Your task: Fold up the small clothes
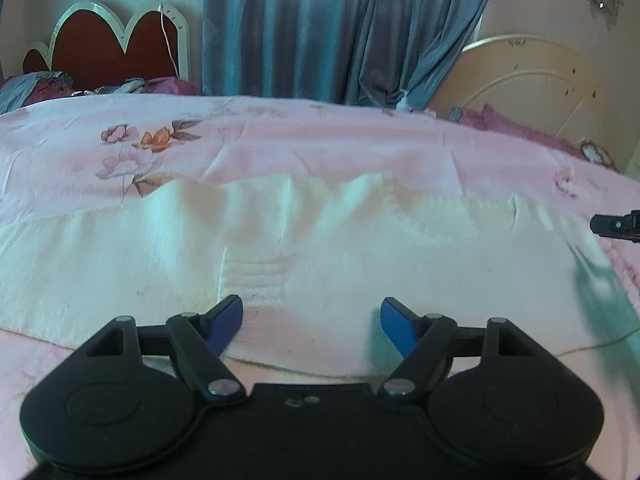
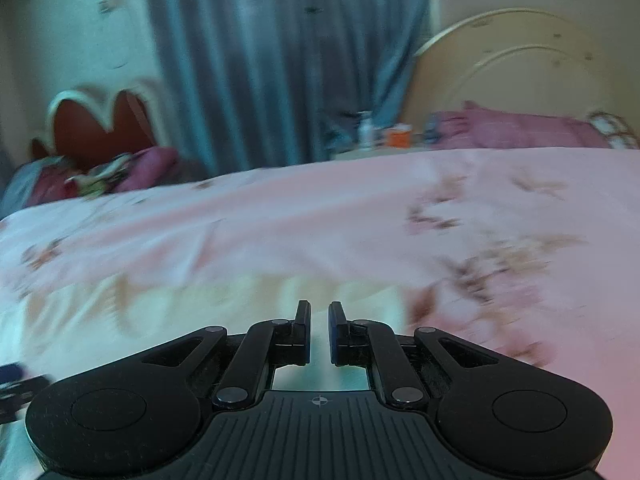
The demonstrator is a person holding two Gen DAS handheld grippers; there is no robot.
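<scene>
Bed with pink floral cover [image 1: 320, 136] fills my view. Cream-white fuzzy knit garment [image 1: 360, 252] spread flat on bed's near side, ribbed band toward me. My left tool [image 1: 311, 320] hovers over garment's near edge, blue pads spread wide, nothing between. My right tool [image 2: 319, 332] over garment's right part, fingers nearly together; whether cloth is pinched, cannot tell.

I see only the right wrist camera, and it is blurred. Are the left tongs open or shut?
Observer: Open. The left tongs have their pads far apart.
Operator: What lies under them?
Observer: The near edge of a white garment, spread on the pink bedcover.
Operator: Is there any mark on the garment?
Observer: Yes, a ribbed patch just ahead of the tongs.
</scene>
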